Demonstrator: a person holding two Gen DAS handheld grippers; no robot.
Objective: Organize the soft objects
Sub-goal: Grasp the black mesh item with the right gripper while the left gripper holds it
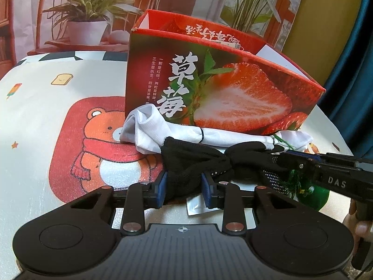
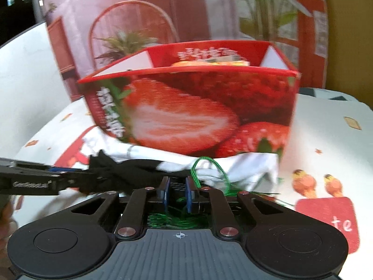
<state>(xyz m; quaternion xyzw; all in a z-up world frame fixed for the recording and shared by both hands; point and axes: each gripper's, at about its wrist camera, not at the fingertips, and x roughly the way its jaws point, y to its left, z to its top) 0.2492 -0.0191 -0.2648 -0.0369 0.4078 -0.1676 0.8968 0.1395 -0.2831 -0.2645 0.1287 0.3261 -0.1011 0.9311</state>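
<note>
Black glove (image 1: 198,163) lies before strawberry box (image 1: 209,88); left hand-held gripper (image 1: 184,186) pinches one end, right hand-held gripper (image 2: 177,192) the other.

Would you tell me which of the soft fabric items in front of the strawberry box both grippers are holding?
The black knit glove: left gripper and right gripper both pinch it; the white sock lies free.

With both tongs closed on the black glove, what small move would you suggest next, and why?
Probably lift both together. The left tongs and right tongs each pinch an end of the black glove, which lies on the white sock before the open strawberry box; rising should clear its rim.
</note>
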